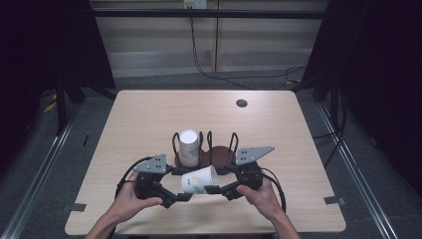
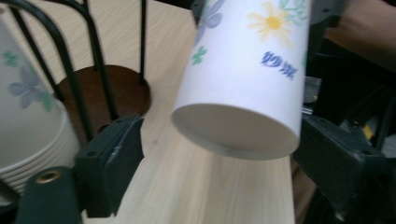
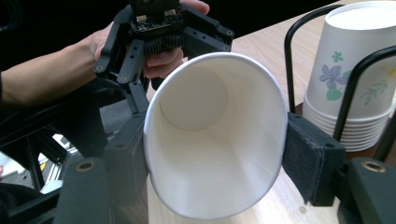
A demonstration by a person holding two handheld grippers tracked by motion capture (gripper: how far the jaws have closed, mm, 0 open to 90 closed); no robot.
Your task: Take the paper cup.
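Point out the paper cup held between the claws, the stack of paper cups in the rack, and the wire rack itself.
held paper cup (image 1: 200, 178), high view, on its flowered side wall.
stack of paper cups (image 1: 189, 147), high view, on the top cup's side wall.
wire rack (image 1: 219, 154), high view, on its bare brown base.

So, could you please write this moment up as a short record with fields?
scene: wooden table with a black wire cup holder
stacked: upside-down stack of paper cups in the holder's left slot
held item: single flowered paper cup, lying sideways between the two grippers
right gripper: fingers pressed on the cup's rim end, squeezing it oval
left gripper: fingers spread wide at the cup's base, apart from it
holder's right slot: brown base bare
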